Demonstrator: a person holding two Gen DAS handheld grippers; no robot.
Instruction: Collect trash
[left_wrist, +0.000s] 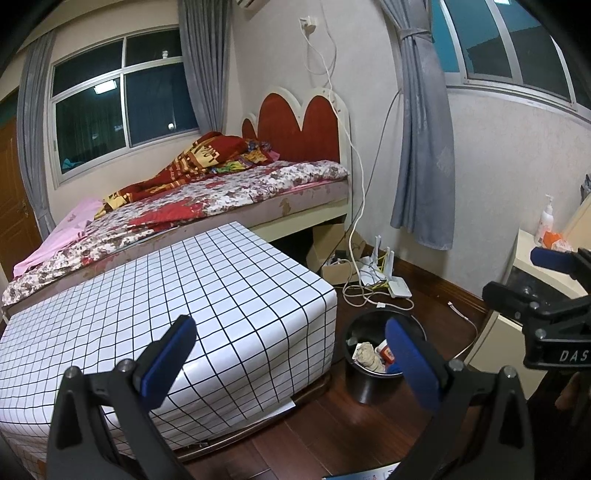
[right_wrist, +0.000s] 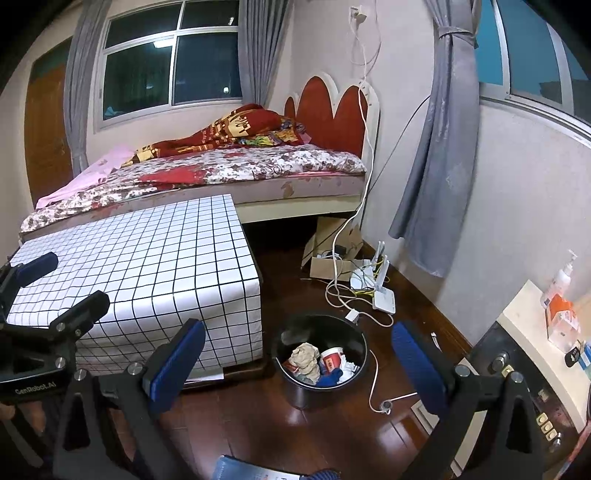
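Note:
A black round trash bin (right_wrist: 321, 384) stands on the dark wood floor beside a low table with a white grid cloth (right_wrist: 147, 266). Inside lie a crumpled beige wad (right_wrist: 304, 360), a red-and-white paper cup (right_wrist: 331, 359), a blue item and white tissue. The bin also shows in the left wrist view (left_wrist: 369, 384), partly behind my right-hand finger. My right gripper (right_wrist: 295, 362) is open and empty, held above the floor with the bin between its blue pads. My left gripper (left_wrist: 291, 358) is open and empty, over the table's corner (left_wrist: 258, 295).
A bed (right_wrist: 229, 173) stands behind the table. A cardboard box (right_wrist: 328, 251), a white router (right_wrist: 382, 291) and loose cables (right_wrist: 373, 376) lie on the floor by the wall. A cream cabinet (right_wrist: 524, 332) with a pump bottle (right_wrist: 561, 277) stands at right.

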